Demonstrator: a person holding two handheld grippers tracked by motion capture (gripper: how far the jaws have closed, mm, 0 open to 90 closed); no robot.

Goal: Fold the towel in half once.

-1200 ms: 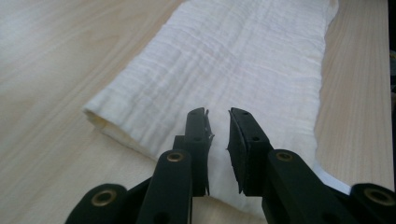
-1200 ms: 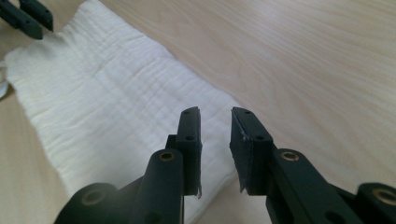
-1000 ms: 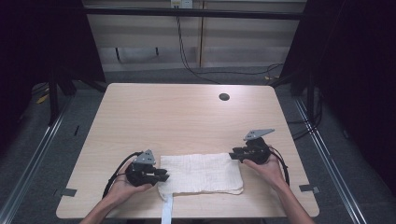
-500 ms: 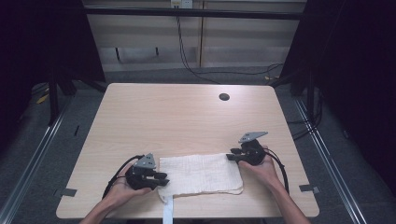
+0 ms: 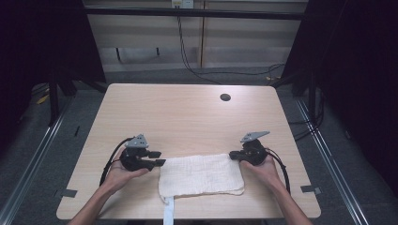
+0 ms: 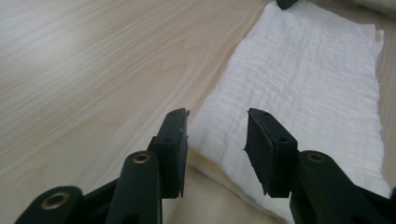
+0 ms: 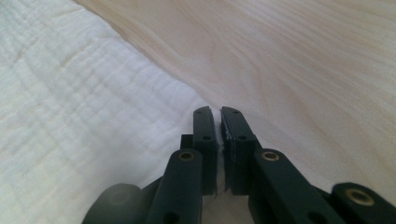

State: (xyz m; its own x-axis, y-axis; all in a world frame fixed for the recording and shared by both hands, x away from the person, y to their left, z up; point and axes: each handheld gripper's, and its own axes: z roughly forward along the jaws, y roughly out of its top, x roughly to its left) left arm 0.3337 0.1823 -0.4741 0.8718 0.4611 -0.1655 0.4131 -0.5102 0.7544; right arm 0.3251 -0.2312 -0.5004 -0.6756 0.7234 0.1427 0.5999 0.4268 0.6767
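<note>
The folded white cloth lies flat at the near edge of the table, between the two grippers. Right gripper: jaws have just been closing and are now pinched on the cloth's edge — a sliver of fabric shows between the pads. Left gripper: jaws have just been opening and stand apart, the cloth's near corner just ahead, nothing pressed. Judged step: taking hold for a further fold; next, the left must close on its corner. Surface — pale wood, a small dark hole at the far side. Beyond, dark floor and trailing cables.
</note>
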